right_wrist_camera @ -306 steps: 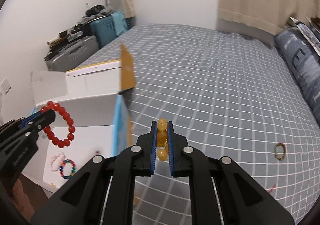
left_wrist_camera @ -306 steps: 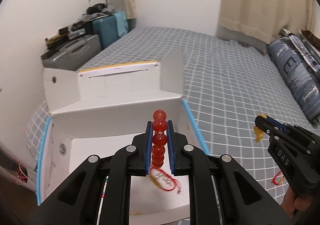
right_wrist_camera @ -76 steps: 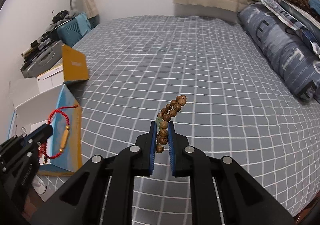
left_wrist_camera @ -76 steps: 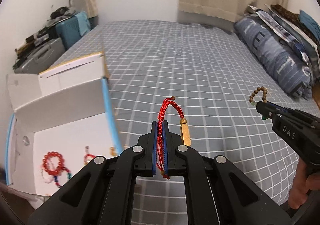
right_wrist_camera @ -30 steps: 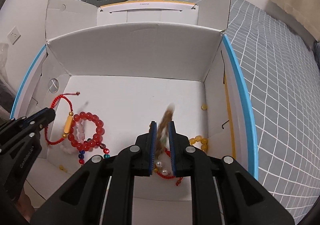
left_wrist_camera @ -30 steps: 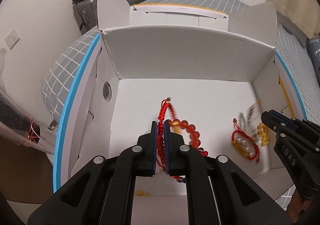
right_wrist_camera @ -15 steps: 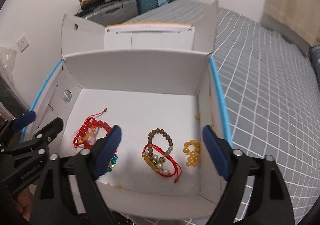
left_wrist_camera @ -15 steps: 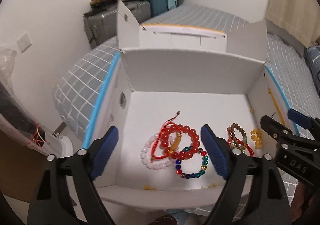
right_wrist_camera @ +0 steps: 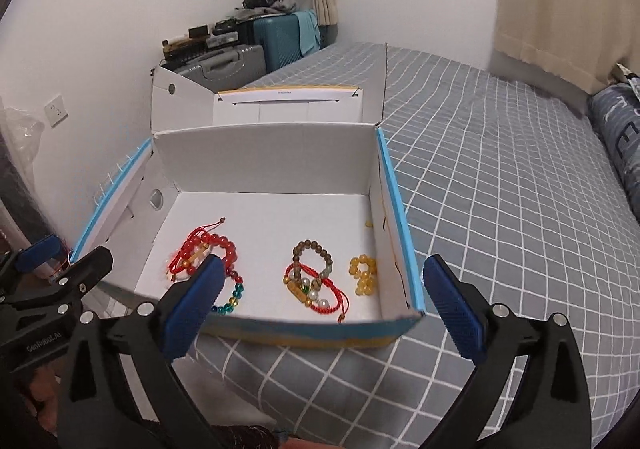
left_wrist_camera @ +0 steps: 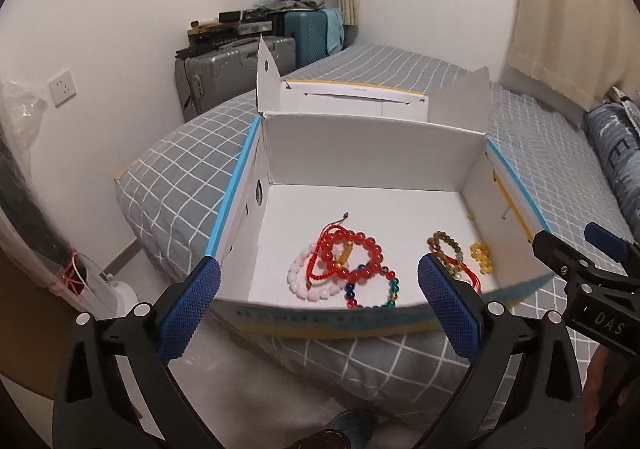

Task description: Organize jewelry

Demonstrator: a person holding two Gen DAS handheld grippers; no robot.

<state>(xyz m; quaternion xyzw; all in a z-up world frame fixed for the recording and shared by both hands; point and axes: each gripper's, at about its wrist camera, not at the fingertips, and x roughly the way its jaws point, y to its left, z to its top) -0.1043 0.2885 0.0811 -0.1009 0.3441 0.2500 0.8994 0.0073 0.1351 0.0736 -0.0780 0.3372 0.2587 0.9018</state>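
Both claws released and empty above the open box of bracelets on the bed.

The left claw (left_wrist_camera: 318,291) and the right claw (right_wrist_camera: 320,295) stand with jaws wide and still opening, nothing between them. The white cardboard box (right_wrist_camera: 264,153) with blue edges lies on the grey checked bed (right_wrist_camera: 500,185), its lid flaps up. On the box floor, at the left, a red bead bracelet (left_wrist_camera: 352,255) lies over a red cord bracelet (left_wrist_camera: 320,261), a pale pink bead bracelet (left_wrist_camera: 308,281) and a multicolour bead bracelet (left_wrist_camera: 372,291). At the right, a brown wooden bead bracelet (right_wrist_camera: 312,255) touches a red cord bracelet with pearls (right_wrist_camera: 316,291), and an amber bead bracelet (right_wrist_camera: 364,275) lies just beside the right wall. Grey and teal suitcases (left_wrist_camera: 260,53) stand by the wall behind the bed.
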